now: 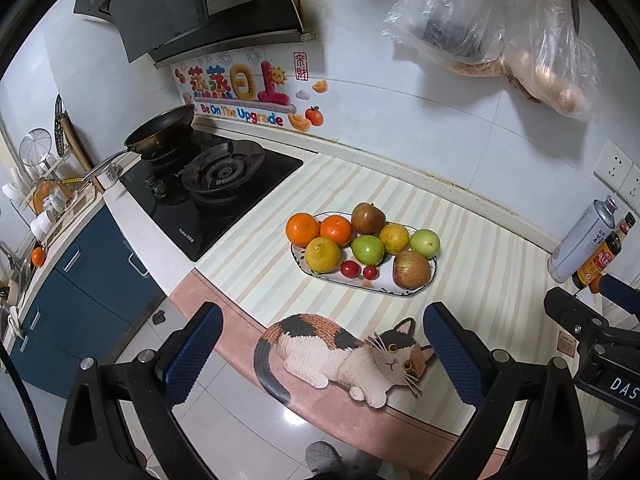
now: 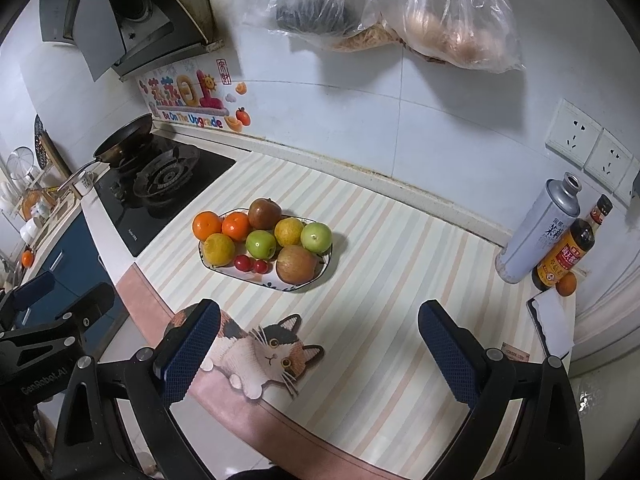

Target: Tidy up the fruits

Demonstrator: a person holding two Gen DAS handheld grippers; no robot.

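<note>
A white oval plate (image 1: 356,282) (image 2: 306,285) on the striped mat holds several fruits: two oranges (image 1: 302,229) (image 2: 207,225), two yellow citrus (image 1: 322,255) (image 2: 218,249), two green apples (image 1: 368,249) (image 2: 261,243), a brownish pear (image 1: 368,218) (image 2: 265,213), a red apple (image 1: 412,269) (image 2: 297,264) and two cherry tomatoes (image 1: 350,268) (image 2: 242,262). My left gripper (image 1: 322,340) is open and empty, in front of the plate above the cat picture. My right gripper (image 2: 318,340) is open and empty, in front and right of the plate.
A gas hob (image 1: 212,184) with a frying pan (image 1: 160,130) lies left of the mat. A metal can (image 2: 540,228), a sauce bottle (image 2: 564,256) and a small orange (image 2: 566,284) stand at the right. Plastic bags (image 2: 400,12) hang on the wall. The counter edge runs below the cat picture (image 1: 344,354).
</note>
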